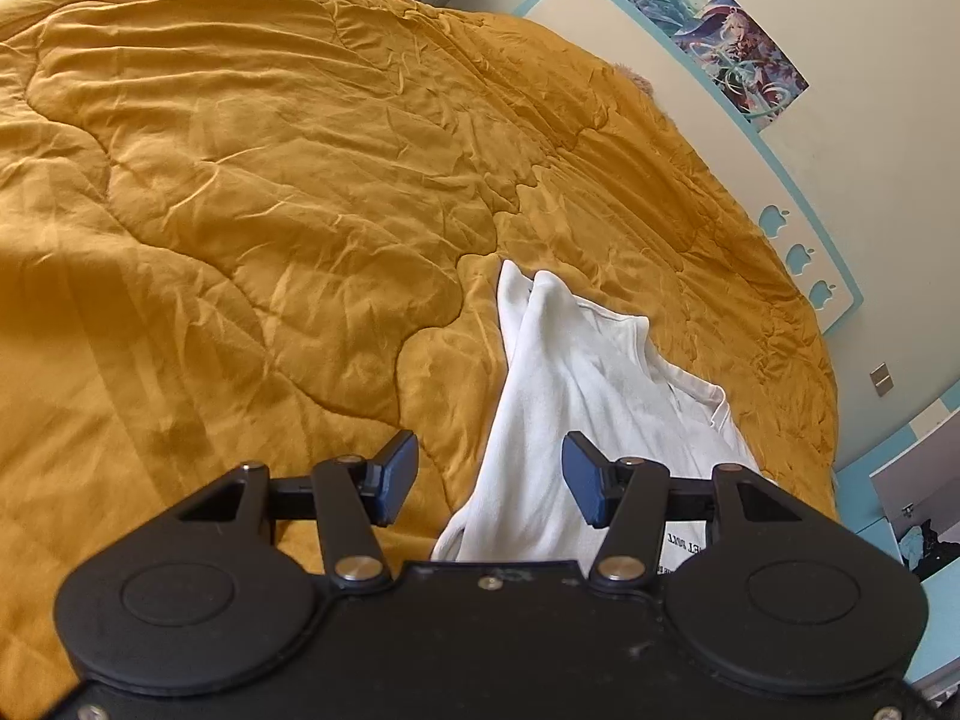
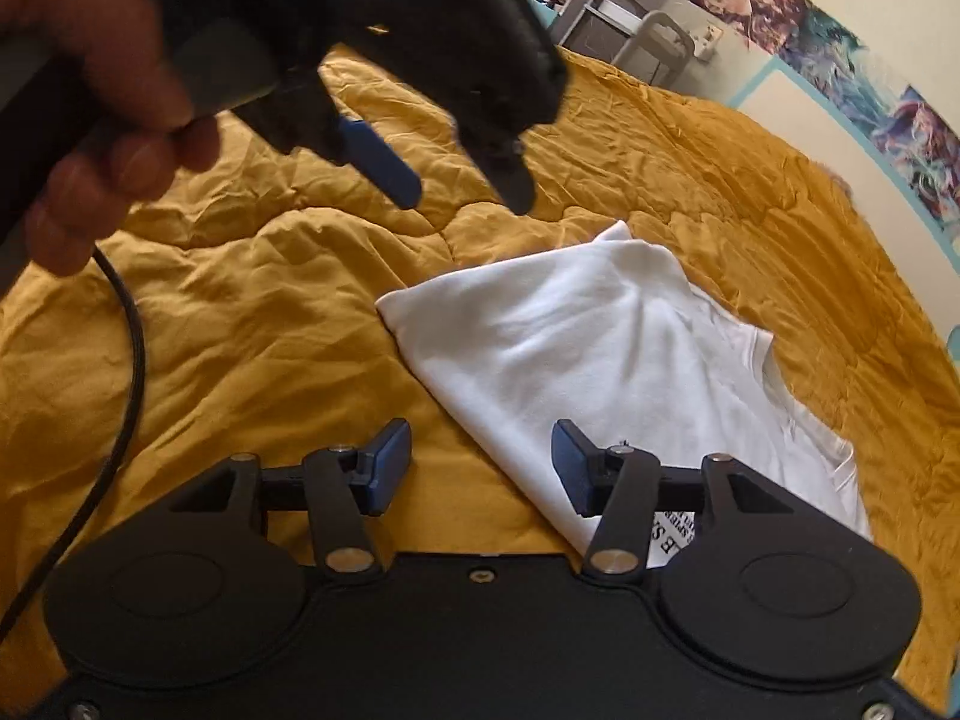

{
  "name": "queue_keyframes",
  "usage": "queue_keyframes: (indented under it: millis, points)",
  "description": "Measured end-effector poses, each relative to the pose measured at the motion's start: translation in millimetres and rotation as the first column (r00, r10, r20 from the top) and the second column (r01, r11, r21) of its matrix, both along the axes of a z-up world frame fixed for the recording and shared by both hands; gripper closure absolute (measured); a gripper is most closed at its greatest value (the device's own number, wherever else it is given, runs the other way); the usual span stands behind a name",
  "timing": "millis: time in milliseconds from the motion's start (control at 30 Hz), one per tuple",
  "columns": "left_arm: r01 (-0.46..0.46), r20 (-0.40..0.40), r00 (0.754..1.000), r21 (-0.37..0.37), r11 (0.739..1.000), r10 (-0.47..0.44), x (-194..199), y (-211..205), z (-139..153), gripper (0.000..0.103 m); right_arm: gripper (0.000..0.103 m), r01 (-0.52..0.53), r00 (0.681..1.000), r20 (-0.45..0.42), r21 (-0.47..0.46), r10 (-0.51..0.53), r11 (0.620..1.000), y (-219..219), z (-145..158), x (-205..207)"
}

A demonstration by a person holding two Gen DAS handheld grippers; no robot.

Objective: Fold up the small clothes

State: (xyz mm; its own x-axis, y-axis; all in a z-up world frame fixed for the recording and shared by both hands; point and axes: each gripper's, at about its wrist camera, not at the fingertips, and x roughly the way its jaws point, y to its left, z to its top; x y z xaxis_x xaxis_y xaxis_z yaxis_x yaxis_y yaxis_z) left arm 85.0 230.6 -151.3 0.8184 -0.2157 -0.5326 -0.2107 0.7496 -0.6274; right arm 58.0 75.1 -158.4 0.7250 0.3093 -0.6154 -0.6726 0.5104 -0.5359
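Both claws stand open and hold nothing: the right gripper hangs over the near edge of the shirt, the left gripper above its far corner. Partly folded, the white shirt lies on the orange quilt toward the bed's wall side, one side laid over, collar showing; probably released so the fold can settle. A hand grips the left handle, tilted down, its cable trailing.

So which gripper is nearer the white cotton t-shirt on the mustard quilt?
Right. The right gripper sits low over the white cotton t-shirt, at its folded edge; the left gripper hangs higher, beyond the shirt's far corner.
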Motion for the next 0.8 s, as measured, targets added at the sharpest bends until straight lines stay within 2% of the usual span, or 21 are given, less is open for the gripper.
queue_keyframes:
  millis: [100, 233, 333, 367, 400, 533, 633, 800]
  points:
    - [0.047, -0.012, 0.999, -0.034, 0.998, -0.048, 23, 7, -2, 0.047, 0.052, -0.030, 0.996, 0.081, -0.053, 0.034, 0.998, 13, -9, -3]
    - [0.123, -0.027, 0.992, -0.003, 0.992, -0.123, 61, 15, -3, 0.047, 0.051, -0.040, 0.991, 0.121, -0.061, 0.047, 0.997, 29, -13, 3]
    - [0.176, -0.081, 0.982, 0.048, 0.983, -0.172, 93, 20, -8, 0.047, 0.051, -0.035, 0.986, 0.161, -0.064, 0.045, 0.997, 42, -15, 10]
    - [0.195, -0.088, 0.978, 0.041, 0.980, -0.190, 103, 22, -11, 0.047, 0.051, -0.024, 0.985, 0.168, -0.061, 0.034, 0.998, 45, -15, 13]
    - [0.211, -0.089, 0.974, 0.016, 0.977, -0.209, 112, 24, -16, 0.047, 0.051, -0.011, 0.986, 0.167, -0.051, 0.020, 0.999, 47, -14, 16]
    - [0.269, -0.041, 0.959, -0.181, 0.946, -0.281, 150, 37, -41, 0.047, 0.052, 0.012, 0.994, 0.106, -0.003, -0.011, 1.000, 46, -12, 24]
    - [0.243, -0.034, 0.965, -0.247, 0.938, -0.259, 171, 41, -53, 0.047, 0.051, 0.000, 0.992, 0.123, 0.002, -0.001, 1.000, 44, -12, 25]
    - [0.249, -0.017, 0.964, -0.307, 0.919, -0.267, 205, 37, -60, 0.046, 0.051, -0.001, 0.994, 0.113, 0.025, -0.002, 1.000, 43, -15, 28]
